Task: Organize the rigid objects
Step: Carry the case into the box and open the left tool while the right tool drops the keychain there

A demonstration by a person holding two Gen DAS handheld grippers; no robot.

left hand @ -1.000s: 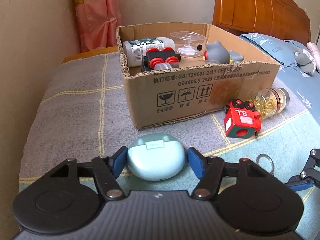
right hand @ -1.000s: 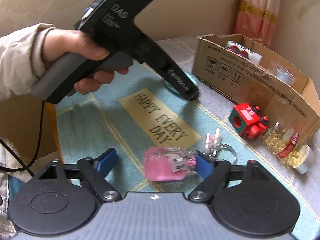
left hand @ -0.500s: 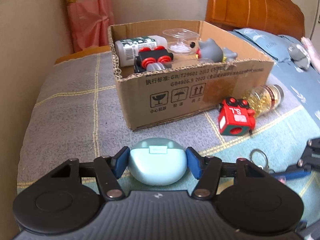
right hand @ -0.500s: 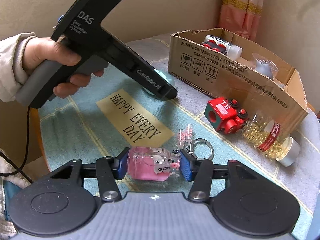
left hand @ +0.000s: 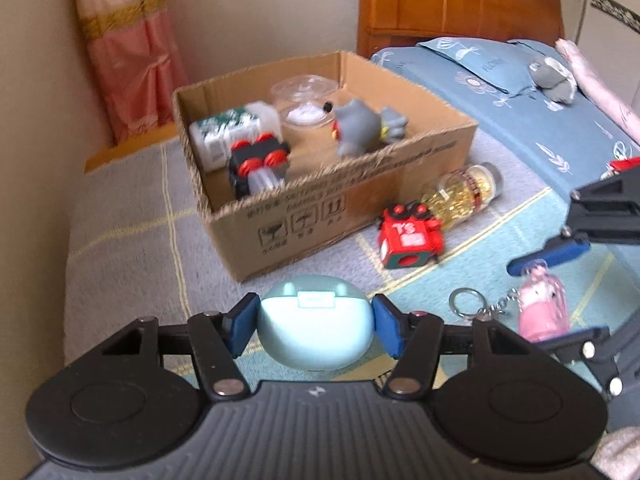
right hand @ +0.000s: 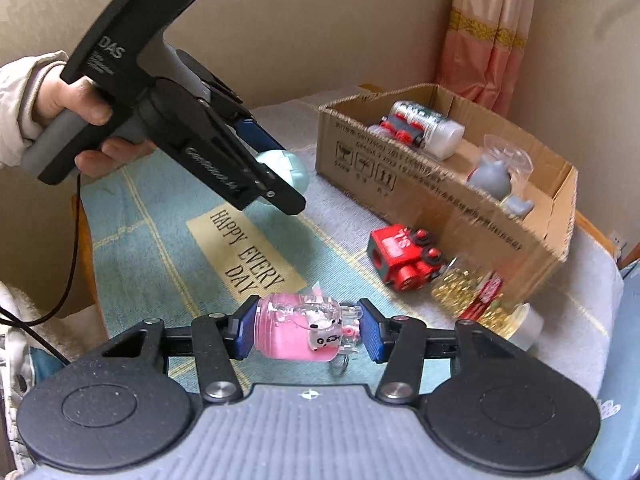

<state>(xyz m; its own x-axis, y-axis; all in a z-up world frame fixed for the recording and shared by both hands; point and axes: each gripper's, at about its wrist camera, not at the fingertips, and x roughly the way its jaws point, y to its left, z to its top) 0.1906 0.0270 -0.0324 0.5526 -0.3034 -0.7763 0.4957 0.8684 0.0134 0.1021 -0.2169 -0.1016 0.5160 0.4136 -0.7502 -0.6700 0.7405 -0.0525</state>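
Observation:
My left gripper (left hand: 316, 326) is shut on a pale blue rounded case (left hand: 314, 332) and holds it above the mat, short of the cardboard box (left hand: 360, 208). The case also shows in the right wrist view (right hand: 286, 170). My right gripper (right hand: 308, 330) is shut on a pink keychain bottle (right hand: 298, 334), lifted off the mat; its ring hangs below. The same bottle shows in the left wrist view (left hand: 540, 310). The box holds a white bottle (left hand: 228, 132), a black-and-red toy (left hand: 258, 168), a clear cup (left hand: 304, 100) and a grey figure (left hand: 360, 128).
A red toy train (left hand: 410, 236) and a bottle of yellow capsules (left hand: 460, 194) lie on the cloth beside the box's near right corner. A "HAPPY EVERY DAY" mat (right hand: 244, 248) covers the table. A bed with a wooden headboard (left hand: 460, 4) stands behind.
Both grippers have risen with their loads. The right gripper closed on the pink bottle and lifted it off the mat. The left gripper carried the blue case up, toward the box.

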